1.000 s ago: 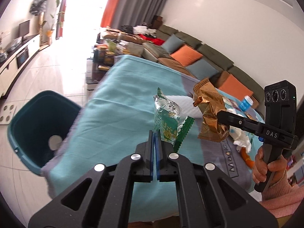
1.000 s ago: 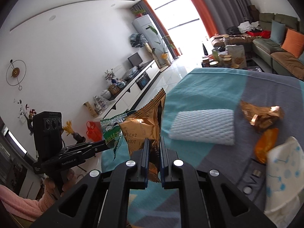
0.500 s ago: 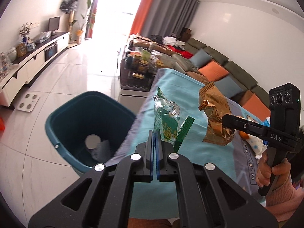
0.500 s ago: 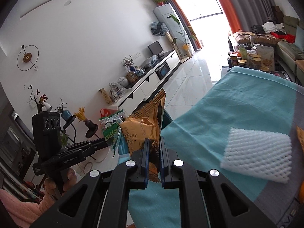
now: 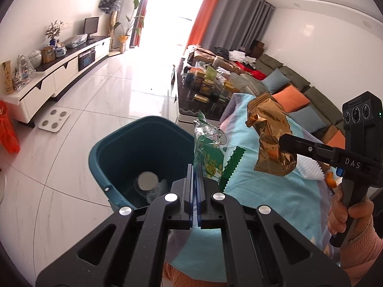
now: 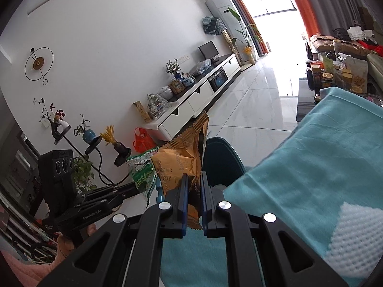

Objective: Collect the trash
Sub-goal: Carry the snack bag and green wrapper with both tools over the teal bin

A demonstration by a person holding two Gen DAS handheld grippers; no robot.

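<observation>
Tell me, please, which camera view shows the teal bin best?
The left wrist view. There the teal bin shows its open top, rim and inside, with a pale cup at the bottom. In the right wrist view only part of its rim and wall shows, behind the gold wrapper in the right gripper's jaws.

Bin (image 5: 115, 150): dark teal, plain. Wrapper in left gripper (image 5: 195, 167): green and clear wrapper (image 5: 210, 153) with white print and a zigzag-cut dark green edge. Wrapper in right gripper (image 6: 192, 179): metallic gold-brown wrapper (image 6: 182, 160), dark lettering, serrated top. Both grippers: matte black with blue pads (image 6: 183, 191) and silver screws. Table cloth (image 6: 323, 167): turquoise, plain, with a grey-lilac border in the left wrist view. Foam sleeve (image 6: 354, 239): white, netted texture. Curtains (image 5: 215, 14): orange and grey. Sofa cushions (image 5: 289, 98): orange and slate blue. Floor (image 5: 95, 100): glossy white tile. Sleeve (image 5: 359, 246): pink.
</observation>
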